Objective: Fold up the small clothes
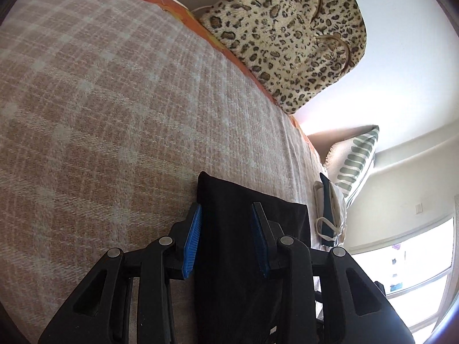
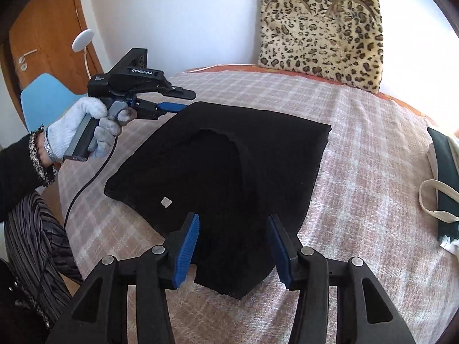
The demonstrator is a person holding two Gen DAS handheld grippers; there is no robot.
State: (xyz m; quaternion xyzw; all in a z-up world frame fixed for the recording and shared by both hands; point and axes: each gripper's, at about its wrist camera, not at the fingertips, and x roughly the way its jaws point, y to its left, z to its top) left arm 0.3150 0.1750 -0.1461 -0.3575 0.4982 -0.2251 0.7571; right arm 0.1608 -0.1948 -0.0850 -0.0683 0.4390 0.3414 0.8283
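A black garment [image 2: 229, 172] lies partly folded on the checked pink blanket [image 2: 358, 172], with a small pale tag on it. My right gripper [image 2: 233, 242] is open, its blue pads either side of the garment's near edge, holding nothing. My left gripper [image 2: 179, 100] is at the garment's far left corner, held in a white-gloved hand. In the left wrist view the left gripper [image 1: 226, 229] is open with the black garment [image 1: 243, 243] between its blue pads, not clamped.
A leopard-print cushion [image 2: 321, 28] leans on the wall behind the bed. Folded clothes with a cream strap [image 2: 441, 177] lie at the right edge; they also show in the left wrist view [image 1: 328, 209]. A striped pillow [image 1: 355, 160], a blue chair [image 2: 46, 97] and a wooden door [image 2: 43, 28] are nearby.
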